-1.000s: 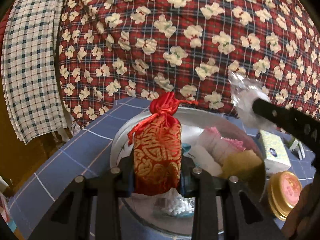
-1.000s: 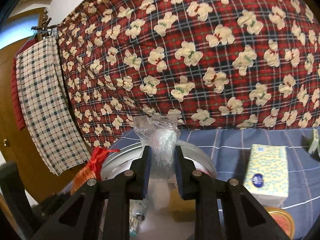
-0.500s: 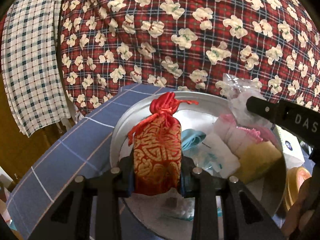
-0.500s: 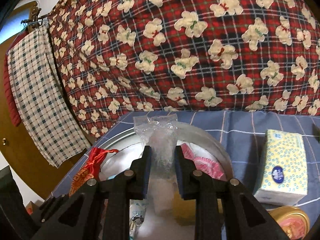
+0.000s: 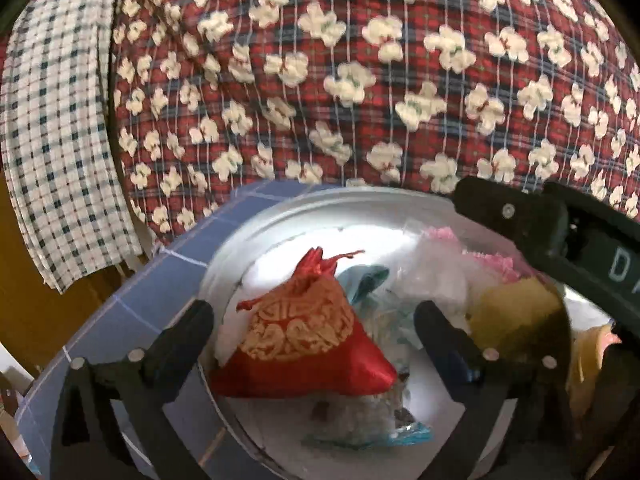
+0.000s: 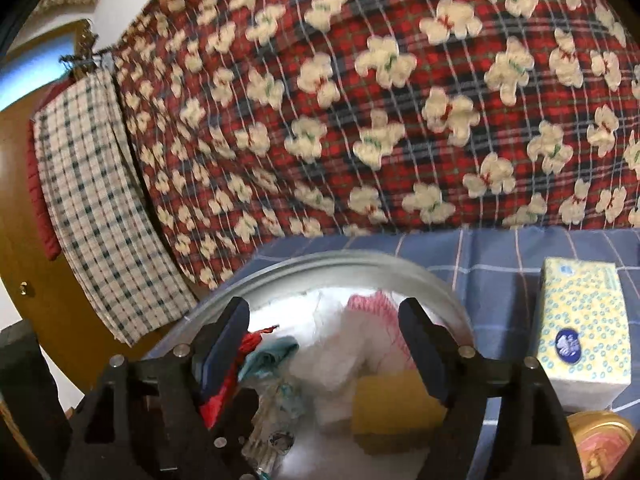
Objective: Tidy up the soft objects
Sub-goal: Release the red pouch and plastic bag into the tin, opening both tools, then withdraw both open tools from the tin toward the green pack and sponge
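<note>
Red pouch (image 5: 304, 336) dropped into basin (image 5: 280, 216); both grippers opening, nothing held.

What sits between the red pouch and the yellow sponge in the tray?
In the left wrist view, a teal cloth and crumpled clear plastic bags lie between the red pouch and the yellow sponge.

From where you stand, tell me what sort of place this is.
Most likely a room in a home, perhaps a bedroom: a red plaid quilt with bear prints hangs behind, a checked cloth hangs by a wooden door, and a tissue pack lies on blue checked fabric.
</note>
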Action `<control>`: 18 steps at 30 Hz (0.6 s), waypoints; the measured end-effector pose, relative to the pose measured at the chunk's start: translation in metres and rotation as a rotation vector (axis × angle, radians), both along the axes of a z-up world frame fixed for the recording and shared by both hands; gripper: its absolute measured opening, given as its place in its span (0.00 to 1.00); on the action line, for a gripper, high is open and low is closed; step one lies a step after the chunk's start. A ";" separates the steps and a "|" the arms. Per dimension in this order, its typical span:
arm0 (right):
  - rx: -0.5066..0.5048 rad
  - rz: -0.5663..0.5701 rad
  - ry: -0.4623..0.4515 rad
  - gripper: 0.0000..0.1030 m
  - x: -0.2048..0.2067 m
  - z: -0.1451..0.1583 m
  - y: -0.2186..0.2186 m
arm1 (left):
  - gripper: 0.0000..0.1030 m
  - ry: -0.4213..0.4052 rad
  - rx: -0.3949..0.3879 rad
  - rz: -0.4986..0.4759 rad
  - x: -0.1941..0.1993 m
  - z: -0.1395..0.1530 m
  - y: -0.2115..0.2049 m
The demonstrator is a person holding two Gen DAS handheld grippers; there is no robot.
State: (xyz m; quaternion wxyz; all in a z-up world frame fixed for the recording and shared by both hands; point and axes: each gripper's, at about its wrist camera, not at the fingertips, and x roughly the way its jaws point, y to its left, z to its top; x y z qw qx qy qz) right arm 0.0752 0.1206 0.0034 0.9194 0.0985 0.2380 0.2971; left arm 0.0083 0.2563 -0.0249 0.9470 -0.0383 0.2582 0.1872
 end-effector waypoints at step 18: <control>-0.072 -0.305 -0.257 0.80 -0.047 0.007 -0.040 | 1.00 -0.020 -0.033 0.108 -0.006 0.000 0.016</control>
